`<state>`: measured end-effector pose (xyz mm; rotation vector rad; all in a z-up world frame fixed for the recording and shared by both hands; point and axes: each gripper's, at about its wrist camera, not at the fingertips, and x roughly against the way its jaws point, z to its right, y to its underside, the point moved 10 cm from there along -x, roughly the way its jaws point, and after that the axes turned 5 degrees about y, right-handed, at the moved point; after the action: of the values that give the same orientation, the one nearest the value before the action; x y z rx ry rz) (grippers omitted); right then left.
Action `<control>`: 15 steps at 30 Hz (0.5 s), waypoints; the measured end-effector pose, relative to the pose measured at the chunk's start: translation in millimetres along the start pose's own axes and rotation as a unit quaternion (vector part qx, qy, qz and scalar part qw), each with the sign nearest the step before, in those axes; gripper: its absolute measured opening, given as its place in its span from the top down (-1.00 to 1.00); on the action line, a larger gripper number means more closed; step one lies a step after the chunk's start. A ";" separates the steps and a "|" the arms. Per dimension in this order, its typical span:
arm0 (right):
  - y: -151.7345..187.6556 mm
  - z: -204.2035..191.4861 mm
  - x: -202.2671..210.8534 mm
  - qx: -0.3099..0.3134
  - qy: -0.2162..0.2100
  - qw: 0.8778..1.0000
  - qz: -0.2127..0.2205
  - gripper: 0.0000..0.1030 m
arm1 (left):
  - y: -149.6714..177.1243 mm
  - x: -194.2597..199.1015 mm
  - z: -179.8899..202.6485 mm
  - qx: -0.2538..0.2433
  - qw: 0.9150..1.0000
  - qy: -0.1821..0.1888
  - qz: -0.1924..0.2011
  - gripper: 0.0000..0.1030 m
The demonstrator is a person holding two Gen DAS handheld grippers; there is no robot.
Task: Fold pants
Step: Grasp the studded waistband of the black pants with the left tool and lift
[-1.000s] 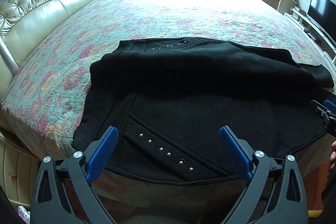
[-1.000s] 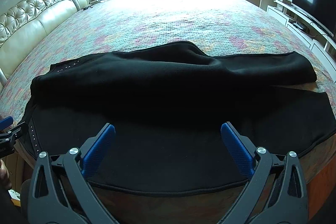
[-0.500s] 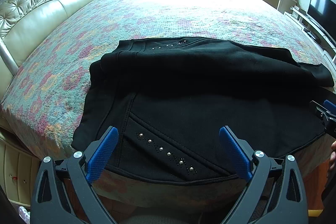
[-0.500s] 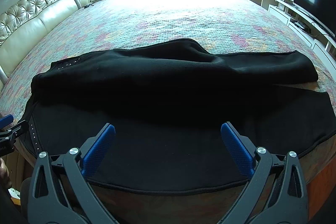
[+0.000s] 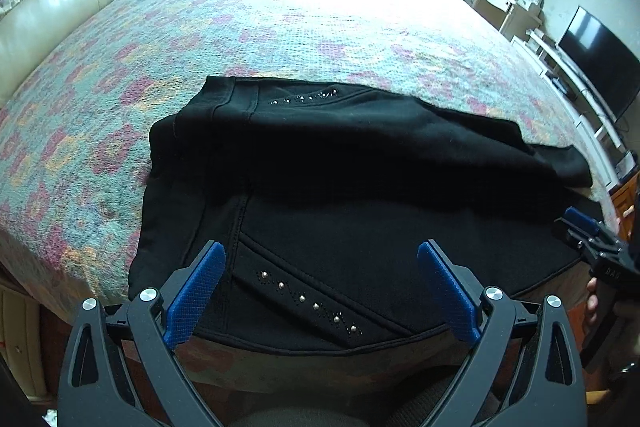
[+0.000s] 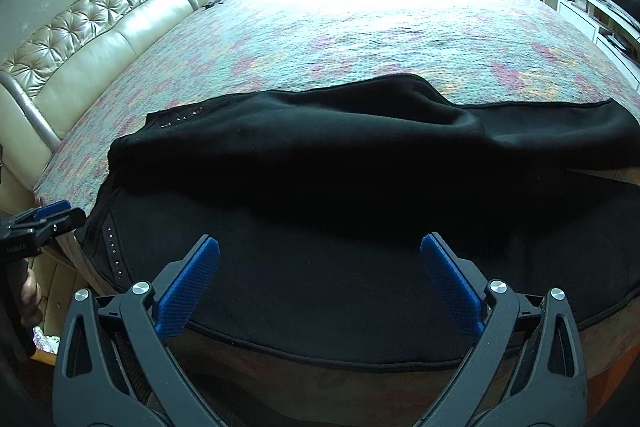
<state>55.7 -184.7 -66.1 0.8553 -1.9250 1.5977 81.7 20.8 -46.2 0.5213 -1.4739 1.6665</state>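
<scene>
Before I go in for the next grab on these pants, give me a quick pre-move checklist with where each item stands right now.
1. Left hand-held gripper open and holding nothing: ok.
2. Right hand-held gripper open and holding nothing: ok.
3. Pants lie on the bed with one fold already laid over the far half: ok.
4. Near edge of the pants hangs over the bed's front edge, within reach of both grippers: ok.
5. Folded layer smooth: not ok, a raised hump shows at the far edge in the right wrist view.
6. Cloth bunched under the fold: cannot tell.
</scene>
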 end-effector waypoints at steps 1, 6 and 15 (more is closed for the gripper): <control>-3.9 0.5 1.3 0.005 -0.005 1.000 0.003 -0.96 | -9.2 2.3 -7.3 0.008 1.000 0.015 0.001 -0.86; -33.5 16.5 -5.7 -0.002 -0.025 1.000 0.013 -0.96 | -55.7 -14.8 -72.5 0.068 0.995 0.071 -0.010 -0.86; -106.5 40.9 -51.0 -0.007 -0.081 0.997 0.011 -0.96 | -101.1 -102.7 -190.9 0.265 0.934 0.233 -0.064 -0.86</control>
<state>169.1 -229.5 -38.8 0.9884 -2.0618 1.5672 261.0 167.4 -106.3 0.4488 -0.6310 1.9163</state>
